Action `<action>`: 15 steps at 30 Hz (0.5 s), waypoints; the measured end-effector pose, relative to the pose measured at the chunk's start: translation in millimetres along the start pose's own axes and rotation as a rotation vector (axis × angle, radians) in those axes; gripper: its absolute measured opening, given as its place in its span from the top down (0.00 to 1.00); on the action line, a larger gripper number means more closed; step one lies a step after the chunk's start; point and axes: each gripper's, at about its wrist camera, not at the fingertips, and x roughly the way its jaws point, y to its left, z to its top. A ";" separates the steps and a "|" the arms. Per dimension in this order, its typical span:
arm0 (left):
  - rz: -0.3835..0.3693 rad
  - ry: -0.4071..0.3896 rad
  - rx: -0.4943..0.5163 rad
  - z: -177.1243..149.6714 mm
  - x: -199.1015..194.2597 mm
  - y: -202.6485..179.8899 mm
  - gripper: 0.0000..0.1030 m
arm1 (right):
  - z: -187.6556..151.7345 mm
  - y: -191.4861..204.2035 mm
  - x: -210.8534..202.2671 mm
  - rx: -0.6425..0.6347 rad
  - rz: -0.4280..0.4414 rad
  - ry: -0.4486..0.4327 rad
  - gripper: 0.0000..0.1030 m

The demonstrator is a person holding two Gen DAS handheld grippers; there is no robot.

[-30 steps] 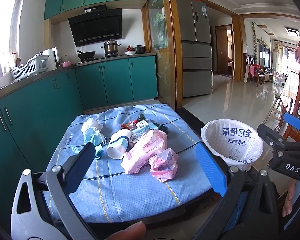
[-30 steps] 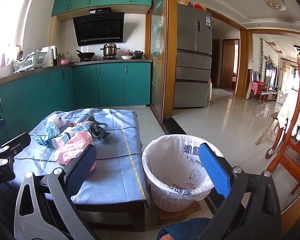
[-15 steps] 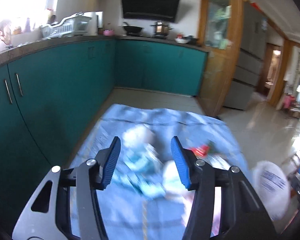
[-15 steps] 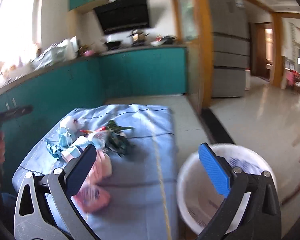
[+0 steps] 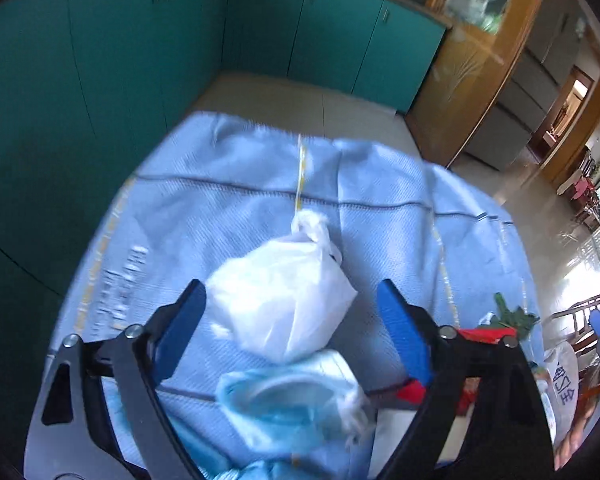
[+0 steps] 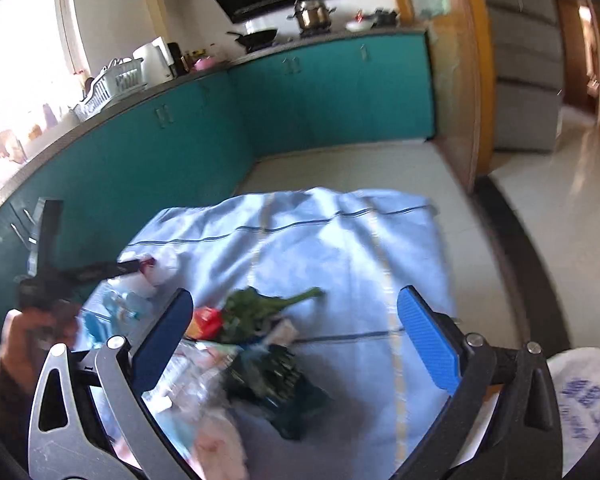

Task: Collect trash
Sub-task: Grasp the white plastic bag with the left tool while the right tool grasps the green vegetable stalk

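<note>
the left gripper (image 5: 290, 314) points down over the knotted white plastic bag (image 5: 284, 296) on the blue tablecloth (image 5: 228, 200), jaws opening to straddle it, not yet pressing. the right gripper (image 6: 296, 336) hangs wide open, empty, above leafy scraps (image 6: 256, 312); the lined bin (image 6: 584, 396) waits beside.

Daylight flooding from window (image 6: 24, 60), glaring white; motion blur smearing tablecloth (image 5: 240, 200); fisheye edges bending, corners darkening

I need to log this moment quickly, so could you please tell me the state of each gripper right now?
Left gripper: jaws opening, astride the knotted white plastic bag, not gripping it.
Right gripper: jaws open, holding nothing.
</note>
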 end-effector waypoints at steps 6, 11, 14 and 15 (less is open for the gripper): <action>-0.035 0.027 0.022 -7.8 10.8 1.0 0.70 | 9.1 14.0 50.7 0.030 0.078 0.148 0.03; -0.063 -0.054 0.014 -16.7 -21.5 2.2 0.77 | 0.1 2.6 80.9 0.178 0.128 0.242 0.03; -0.035 -0.144 0.087 -26.8 -49.7 -11.4 0.77 | -0.2 -7.2 83.5 0.240 0.150 0.259 0.03; -0.027 -0.182 0.122 -31.7 -61.8 -18.7 0.77 | 0.2 -9.6 86.7 0.258 0.140 0.266 0.03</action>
